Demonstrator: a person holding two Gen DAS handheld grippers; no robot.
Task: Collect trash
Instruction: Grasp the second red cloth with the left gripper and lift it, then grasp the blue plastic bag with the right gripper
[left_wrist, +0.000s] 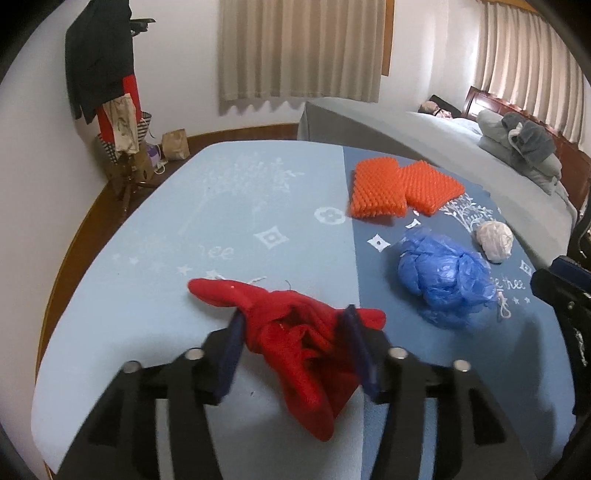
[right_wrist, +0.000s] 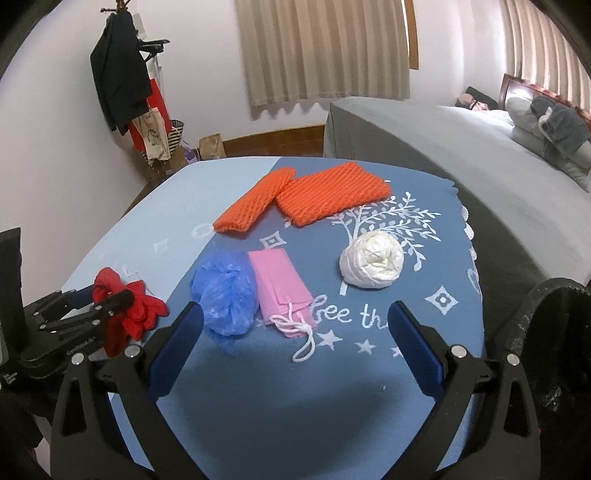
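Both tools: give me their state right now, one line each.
Left tool: open, straddling the red cloth, pads not pressing it.
Right tool: open, empty, above the blue tablecloth.

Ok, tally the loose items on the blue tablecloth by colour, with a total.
Orange: 2, foam net sleeves
Red: 1, red cloth
Blue: 1, blue plastic bag
Pink: 1, pink pouch
White: 1, white wad
Total: 6

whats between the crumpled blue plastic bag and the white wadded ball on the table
A flat pink pouch with a white cord, beside the blue plastic bag; then bare cloth up to the white ball. Right wrist view shows it.
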